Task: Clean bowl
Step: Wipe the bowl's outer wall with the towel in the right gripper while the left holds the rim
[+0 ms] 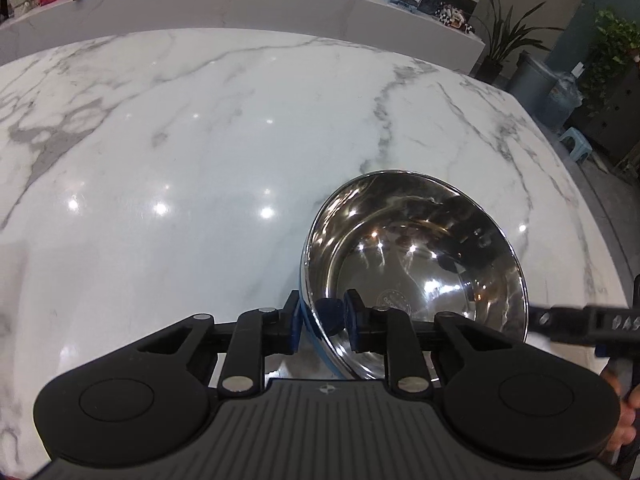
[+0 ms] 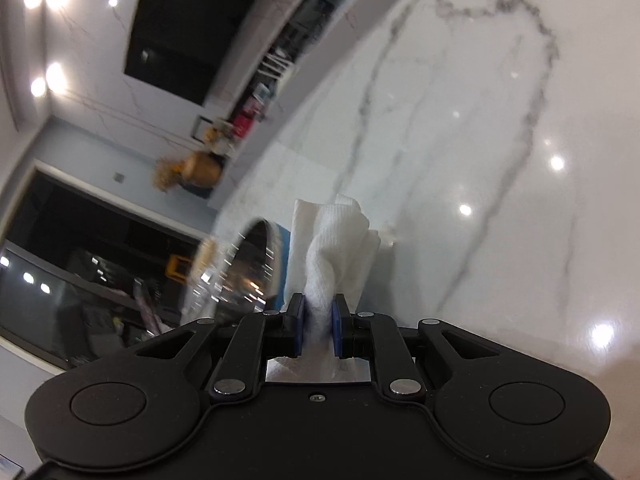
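Closest to my left wrist lens, the left gripper (image 1: 322, 326) has its jaws clamped on the near rim of the bowl (image 1: 416, 256): one blue pad sits outside the wall, the other inside, with the rim pinched between them. No earlier view is on hand to compare. The bowl is polished steel, round and deep, mirror-bright inside, with a blue band on its outer wall. It is tipped so that its opening faces up and away toward 1 o'clock from those jaws.

Beyond it the desk (image 1: 200, 140) is glossy white marble with grey veins, wide and bare from 9 o'clock round to 12, so that side gives free room. Its edge curves away at 2 to 3 o'clock, where potted plants (image 1: 508, 36) and a small stool (image 1: 576, 146) stand on the floor past it. A raised ledge (image 1: 240, 0) runs along the far side at 12.

At 3 o'clock in this view the right gripper (image 1: 532, 318) comes in beside the bowl's rim, somewhat blurred.

From my right wrist lens, the right gripper (image 2: 318, 322) has its jaws closed tight on a white cloth (image 2: 336, 240), soft and ribbed, bunched and standing up from the pads. The bowl (image 2: 236, 276) shows blurred at 10 o'clock of those jaws, just beside the cloth; I cannot tell whether they touch.
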Tool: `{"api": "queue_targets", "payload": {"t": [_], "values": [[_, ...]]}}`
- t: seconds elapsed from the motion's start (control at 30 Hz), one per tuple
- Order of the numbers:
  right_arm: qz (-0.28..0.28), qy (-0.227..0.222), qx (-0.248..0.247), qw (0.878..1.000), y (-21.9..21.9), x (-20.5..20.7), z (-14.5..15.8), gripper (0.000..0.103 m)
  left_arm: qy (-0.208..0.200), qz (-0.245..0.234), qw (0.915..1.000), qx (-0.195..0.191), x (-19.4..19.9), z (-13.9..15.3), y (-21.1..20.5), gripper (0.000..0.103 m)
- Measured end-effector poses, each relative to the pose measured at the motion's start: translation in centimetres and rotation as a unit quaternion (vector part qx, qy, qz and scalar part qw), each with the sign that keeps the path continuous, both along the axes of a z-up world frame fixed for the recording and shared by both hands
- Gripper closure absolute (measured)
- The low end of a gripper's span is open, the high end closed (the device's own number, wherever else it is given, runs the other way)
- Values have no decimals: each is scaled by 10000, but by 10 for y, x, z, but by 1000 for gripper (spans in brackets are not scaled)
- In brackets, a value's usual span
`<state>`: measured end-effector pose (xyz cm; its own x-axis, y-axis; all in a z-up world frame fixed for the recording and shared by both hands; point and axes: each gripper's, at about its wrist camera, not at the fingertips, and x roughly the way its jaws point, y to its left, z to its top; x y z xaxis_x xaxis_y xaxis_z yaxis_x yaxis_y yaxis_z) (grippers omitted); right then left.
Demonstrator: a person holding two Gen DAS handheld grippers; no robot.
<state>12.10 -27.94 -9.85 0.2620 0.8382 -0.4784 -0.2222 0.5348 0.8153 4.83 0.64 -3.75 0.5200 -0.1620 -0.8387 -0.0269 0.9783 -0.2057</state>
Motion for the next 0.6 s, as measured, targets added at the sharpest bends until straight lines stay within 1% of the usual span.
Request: {"api": "queue_targets", "payload": {"t": [0.07,0.23,0.37,0.6], "values": [[119,47,-161,9998,9,-2,-5,90,11,14,10000,84,1,1,-3,82],[157,60,-261,9995,14,-2,-3,90,1,69,9997,233,3,2,-8,81],[185,4,-437,9989,19,-3,3,90,6,132,9996,253,4,2,-9,81],[270,90,-658,9974,27,2,7,90,50,161,9994,314,5,4,-12,80]]}}
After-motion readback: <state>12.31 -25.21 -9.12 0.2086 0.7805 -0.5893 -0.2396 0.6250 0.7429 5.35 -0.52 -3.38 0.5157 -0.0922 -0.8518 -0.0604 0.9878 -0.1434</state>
